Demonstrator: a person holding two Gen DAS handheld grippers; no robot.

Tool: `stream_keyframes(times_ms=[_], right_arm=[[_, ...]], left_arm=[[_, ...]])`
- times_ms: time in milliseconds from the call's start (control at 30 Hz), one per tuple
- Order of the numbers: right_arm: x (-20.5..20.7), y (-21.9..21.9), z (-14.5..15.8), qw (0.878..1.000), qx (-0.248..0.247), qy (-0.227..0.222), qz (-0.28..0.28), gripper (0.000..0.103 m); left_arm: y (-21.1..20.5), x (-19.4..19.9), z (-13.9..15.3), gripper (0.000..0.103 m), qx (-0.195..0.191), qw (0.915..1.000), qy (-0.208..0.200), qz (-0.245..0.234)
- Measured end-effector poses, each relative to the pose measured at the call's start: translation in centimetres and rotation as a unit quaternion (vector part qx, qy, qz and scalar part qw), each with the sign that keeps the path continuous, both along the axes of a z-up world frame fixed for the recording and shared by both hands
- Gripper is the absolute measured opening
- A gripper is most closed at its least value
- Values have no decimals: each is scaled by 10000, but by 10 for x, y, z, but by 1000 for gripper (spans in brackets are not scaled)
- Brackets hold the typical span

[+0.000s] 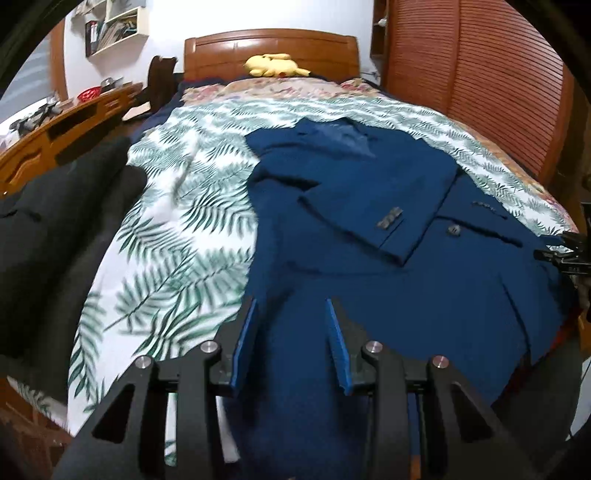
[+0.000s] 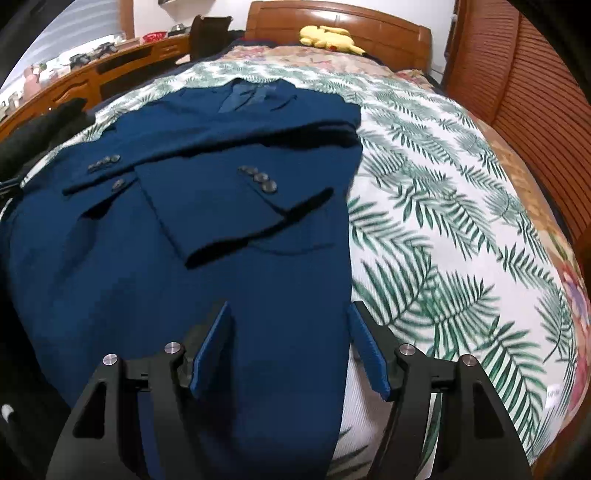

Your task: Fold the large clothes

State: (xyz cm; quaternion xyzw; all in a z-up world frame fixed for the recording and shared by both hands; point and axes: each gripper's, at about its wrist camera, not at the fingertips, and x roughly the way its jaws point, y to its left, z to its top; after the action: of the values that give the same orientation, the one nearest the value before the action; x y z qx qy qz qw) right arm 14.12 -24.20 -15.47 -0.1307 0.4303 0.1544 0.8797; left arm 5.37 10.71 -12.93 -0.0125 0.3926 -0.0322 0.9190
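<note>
**Caller:** Left gripper [image 1: 291, 301] first: jaws part-way apart, blue pads bare, hanging over the near hem of the blue jacket [image 1: 388, 229]. I see no cloth pinched between them.

**Spotter:** And the right gripper [image 2: 290, 304]?

**Caller:** Jaws wider apart, sitting over the jacket's right edge. Inner pad above blue cloth, outer pad above the bedspread [image 2: 443, 229]. It isn't clamped on anything.

**Spotter:** Give me the room.

**Caller:** It's a bed with a white cover printed in green palm leaves and a floral blanket [image 1: 280, 88] beyond it. A wooden headboard [image 1: 271, 48] stands at twelve o'clock with a yellow plush toy [image 1: 275, 65] lying in front of it. At nine to ten o'clock in the left view there's a wooden desk [image 1: 74, 118] with clutter on top, and wall shelves [image 1: 114, 26] higher up. Ribbed wooden doors [image 1: 480, 85] fill the two o'clock side. Some dark clothing [image 1: 55, 206] is heaped at the bed's left edge.

**Spotter:** Where's the jacket lying?

**Caller:** Flat on the cover, running from the pads away toward twelve o'clock. From the left camera it spreads to one and two o'clock; from the right camera, to ten and eleven.

**Spotter:** Which way does it point?

**Caller:** Collar [image 2: 255, 96] toward the headboard, hem toward the grippers, so the long axis runs six to twelve. Both sleeves are folded across the front with their buttoned cuffs [image 2: 258, 181] showing.
</note>
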Motion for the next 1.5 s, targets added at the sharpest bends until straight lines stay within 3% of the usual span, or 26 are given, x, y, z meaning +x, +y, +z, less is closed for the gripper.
stream_keyframes(times_ms=[733,1267,1500], right_arm=[[-35,-13,2,9998,-98,145,-4,72],[-58,-22,-3,9991,269,232,-220,73],[-63,-11,-7,9999,12,101,-106,68]], left_arm=[[20,-47,-25,36,-140,9991,296,251],[26,-52,-32,36,-438,9984,258,262],[26,-59,-32,36,-634,9977,147,164]])
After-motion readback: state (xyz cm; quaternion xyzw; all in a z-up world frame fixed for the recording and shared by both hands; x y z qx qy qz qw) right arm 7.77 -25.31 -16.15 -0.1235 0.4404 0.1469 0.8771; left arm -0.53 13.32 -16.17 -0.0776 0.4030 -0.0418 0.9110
